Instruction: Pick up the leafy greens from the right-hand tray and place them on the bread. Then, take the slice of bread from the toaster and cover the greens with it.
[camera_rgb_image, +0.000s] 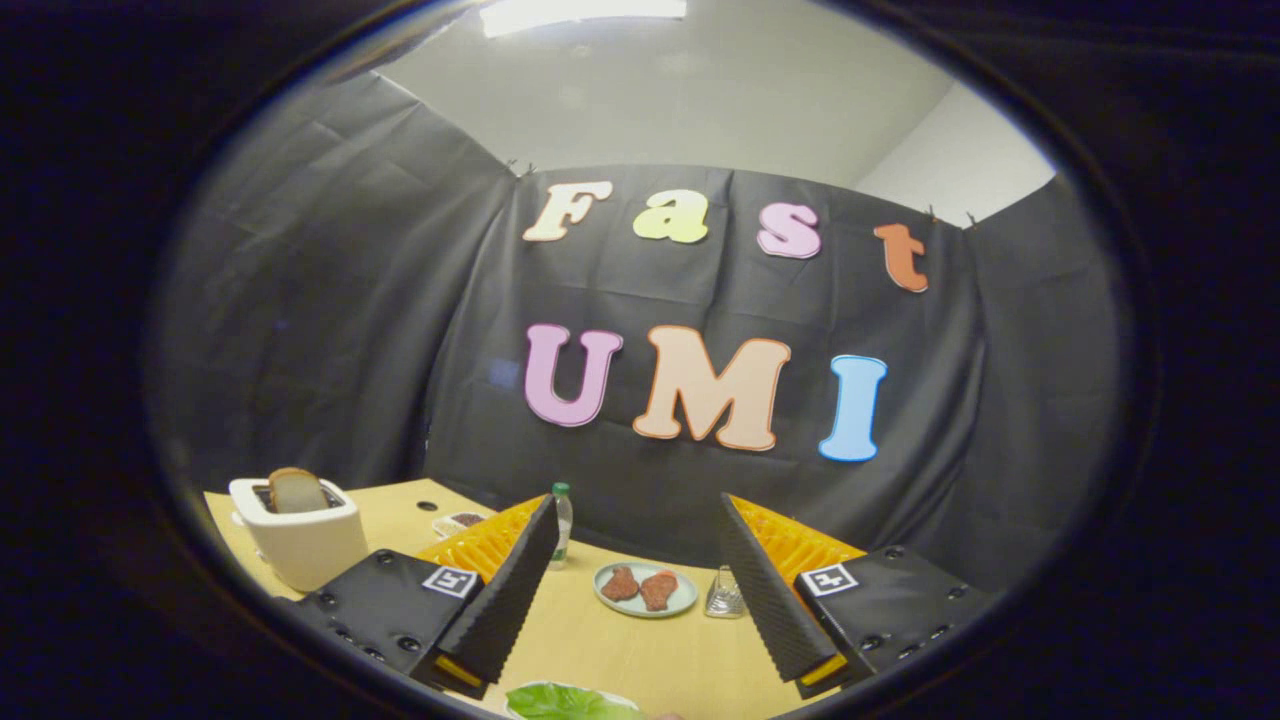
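Limp, flimsy green lettuce leaves (570, 703) at bottom centre sit just below your wide-open, empty claw (637, 585), so pinch them gently at a bunched fold.

Lower left of the frame, the toaster (300, 540) looks smooth, glossy plastic. The table (620, 640) is matt pale wood. At centre, a plate (645, 590) gleams; beside it, crinkled shiny foil-like wrapping (724, 594).
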